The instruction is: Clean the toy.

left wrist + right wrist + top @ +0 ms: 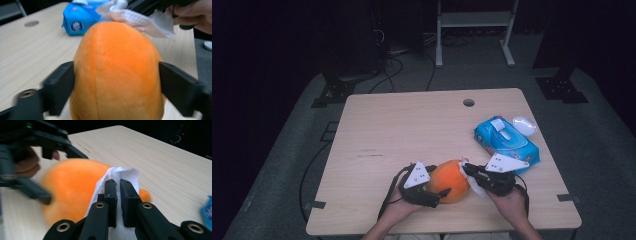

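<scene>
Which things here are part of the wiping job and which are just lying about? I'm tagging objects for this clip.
In use:
- orange plush, gripped by the left gripper
- white wipe, pinched in the right gripper and laid against the plush
- blue wipe pack, likely the wipe's source

Lying about:
- white lid beside the pack
- table itself

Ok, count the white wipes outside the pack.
1: a white wipe pinched in the right gripper, pressed on the orange plush toy. More may sit hidden inside the blue pack.
</scene>
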The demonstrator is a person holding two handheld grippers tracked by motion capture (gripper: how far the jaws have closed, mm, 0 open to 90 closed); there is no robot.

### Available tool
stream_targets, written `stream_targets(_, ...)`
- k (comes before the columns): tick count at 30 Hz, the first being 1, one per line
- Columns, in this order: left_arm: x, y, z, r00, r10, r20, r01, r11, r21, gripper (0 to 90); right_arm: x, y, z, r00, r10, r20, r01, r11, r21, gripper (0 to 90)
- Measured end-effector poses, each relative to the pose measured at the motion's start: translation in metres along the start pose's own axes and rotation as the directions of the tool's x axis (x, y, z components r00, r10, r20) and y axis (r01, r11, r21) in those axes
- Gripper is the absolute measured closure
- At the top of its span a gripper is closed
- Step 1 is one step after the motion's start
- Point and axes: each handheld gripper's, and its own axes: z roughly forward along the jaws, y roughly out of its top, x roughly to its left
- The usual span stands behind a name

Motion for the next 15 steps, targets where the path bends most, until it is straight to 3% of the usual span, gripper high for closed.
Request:
stream_targets(2,0.0,0.001,-0.001,0.9996,0.029,0.005,-0.029,0.9995,0.012,31.2,0.011,0.004,0.003,0.9992,-0.022,-0.034,0.022,1.0,-0.01,83.4)
stream_targets(4,0.0,0.001,-0.002,0.9991,0.04,0.012,-0.04,0.9991,0.012,33.0,0.021,0.008,0.005,0.9953,-0.056,-0.079,0.054,0.998,-0.025,83.4)
stream_targets(6,0.0,0.001,-0.002,0.9991,0.04,0.016,-0.04,0.9992,0.005,33.1,0.024,0.011,0.006,0.9932,-0.068,-0.095,0.065,0.997,-0.028,83.4)
stream_targets(9,0.003,0.001,-0.001,0.9998,0.007,0.019,-0.007,1.0,-0.007,29.0,0.011,0.009,0.005,0.9979,-0.009,-0.063,0.009,1.0,-0.015,83.4)
stream_targets(12,0.006,0.002,0.0,0.9987,-0.051,0.004,0.051,0.9987,-0.011,17.8,-0.001,0.003,0.004,0.9995,0.028,-0.013,-0.028,1.0,0.008,83.4)
stream_targets(14,0.01,0.001,0.001,0.9957,-0.092,-0.011,0.092,0.9958,0.004,11.1,-0.002,0.002,0.003,0.9995,0.031,-0.003,-0.031,0.999,0.011,83.5)
stream_targets(15,0.013,0.0,0.001,0.9935,-0.114,0.002,0.114,0.9934,0.011,10.8,0.0,0.003,0.003,0.9996,0.026,-0.003,-0.026,1.0,0.014,83.5)
